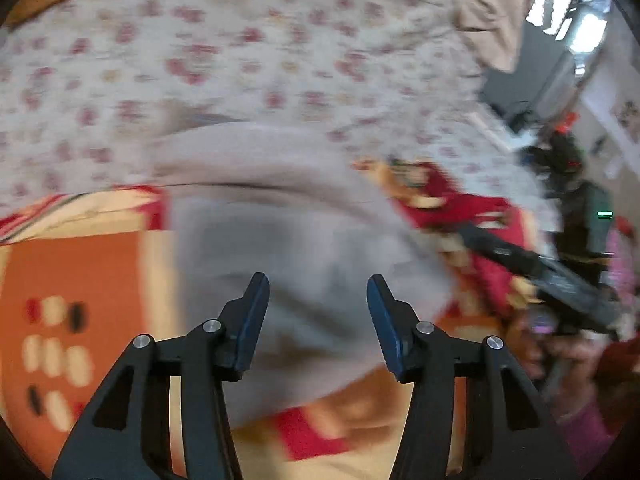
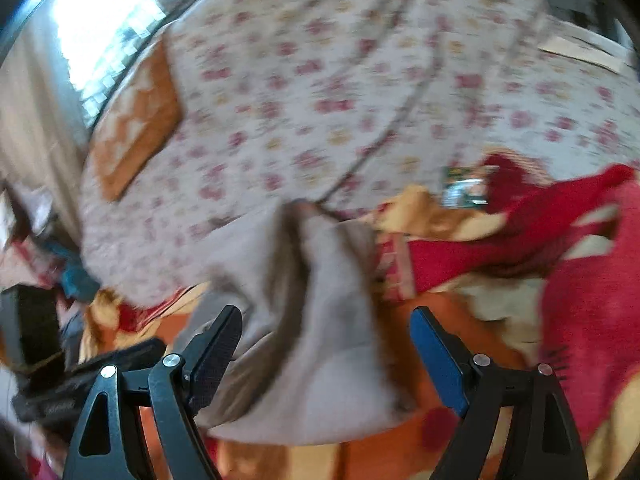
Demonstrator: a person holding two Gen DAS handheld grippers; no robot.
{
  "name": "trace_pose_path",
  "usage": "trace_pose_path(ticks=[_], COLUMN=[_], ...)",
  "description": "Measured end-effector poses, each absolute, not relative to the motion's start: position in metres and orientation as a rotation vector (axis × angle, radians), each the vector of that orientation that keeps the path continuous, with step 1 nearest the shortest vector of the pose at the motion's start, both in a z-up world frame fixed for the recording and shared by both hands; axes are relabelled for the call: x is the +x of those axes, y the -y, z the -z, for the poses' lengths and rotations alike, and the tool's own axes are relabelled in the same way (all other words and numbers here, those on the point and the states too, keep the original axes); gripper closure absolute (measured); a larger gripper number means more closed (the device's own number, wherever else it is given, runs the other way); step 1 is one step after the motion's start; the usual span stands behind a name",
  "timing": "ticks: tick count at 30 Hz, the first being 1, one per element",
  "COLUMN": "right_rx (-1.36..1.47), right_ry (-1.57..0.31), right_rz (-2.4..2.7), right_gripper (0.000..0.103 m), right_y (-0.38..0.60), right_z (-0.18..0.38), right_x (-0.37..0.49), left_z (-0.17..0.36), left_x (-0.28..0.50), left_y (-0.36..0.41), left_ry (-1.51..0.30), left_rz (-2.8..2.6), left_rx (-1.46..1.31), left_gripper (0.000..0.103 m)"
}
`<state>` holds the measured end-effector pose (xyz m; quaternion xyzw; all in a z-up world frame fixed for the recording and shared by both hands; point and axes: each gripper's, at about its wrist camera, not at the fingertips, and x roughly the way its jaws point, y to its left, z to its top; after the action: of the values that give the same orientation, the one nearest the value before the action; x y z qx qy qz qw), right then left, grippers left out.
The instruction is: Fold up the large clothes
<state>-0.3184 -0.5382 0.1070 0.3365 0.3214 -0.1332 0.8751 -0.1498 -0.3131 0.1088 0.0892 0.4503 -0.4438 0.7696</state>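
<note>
Pale grey soft cloth garment (image 1: 304,248) lies mid-frame on the orange-red patterned blanket (image 1: 80,272) — left gripper (image 1: 318,320) and right gripper (image 2: 320,360) both spread, gripping nothing, apparently readying another fold.

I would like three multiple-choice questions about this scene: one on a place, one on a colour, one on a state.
1. Where does the plain grey garment lie?
A. on a bed
B. on a chair
C. on the floor

2. What colour are the flowers on the pale floral bedsheet?
A. blue
B. red-pink
C. green

3. How does the left tool stand?
A. open, holding nothing
B. shut on the garment
C. out of view

Key: 1 A, bedding surrounds it; 2 B, the print shows reddish blooms; 3 A, its pads stand apart above the cloth.
</note>
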Motion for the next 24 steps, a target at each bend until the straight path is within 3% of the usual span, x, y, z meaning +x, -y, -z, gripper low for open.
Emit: trace_pose_path(ticks=[4, 8, 11, 14, 21, 23, 24], right_rx=[0.676, 0.712, 0.766, 0.816, 0.830, 0.812, 0.798], right_ry=[-0.721, -0.758, -0.749, -0.725, -0.713, -0.747, -0.764], right_rz=[0.208, 0.148, 0.078, 0.040, 0.015, 0.035, 0.039], right_gripper=[0.019, 0.019, 0.018, 0.006, 0.005, 0.020, 0.050], right_y=[0.512, 0.501, 0.497, 0.494, 0.478, 0.473, 0.471], right_z=[-0.095, -0.081, -0.077, -0.078, -0.078, -0.068, -0.063], right_x=[-0.300, -0.289, -0.287, -0.289, -0.270, -0.251, -0.243], left_z=[-0.074, -0.047, -0.041, -0.040, -0.038, -0.039, -0.041], left_x=[-0.135, -0.129, -0.134, -0.140, -0.139, -0.140, -0.139], left_y=[0.302, 0.297, 0.299, 0.304, 0.303, 0.304, 0.305], left_ry=[-0.972, -1.027, -1.025, -0.997, -1.005, -1.009, -1.012], left_rz=[0.761, 0.727, 0.720, 0.723, 0.728, 0.723, 0.722], left_rx=[0.293, 0.222, 0.219, 0.247, 0.221, 0.226, 0.232], left_gripper=[0.052, 0.051, 0.050, 0.050, 0.048, 0.048, 0.048])
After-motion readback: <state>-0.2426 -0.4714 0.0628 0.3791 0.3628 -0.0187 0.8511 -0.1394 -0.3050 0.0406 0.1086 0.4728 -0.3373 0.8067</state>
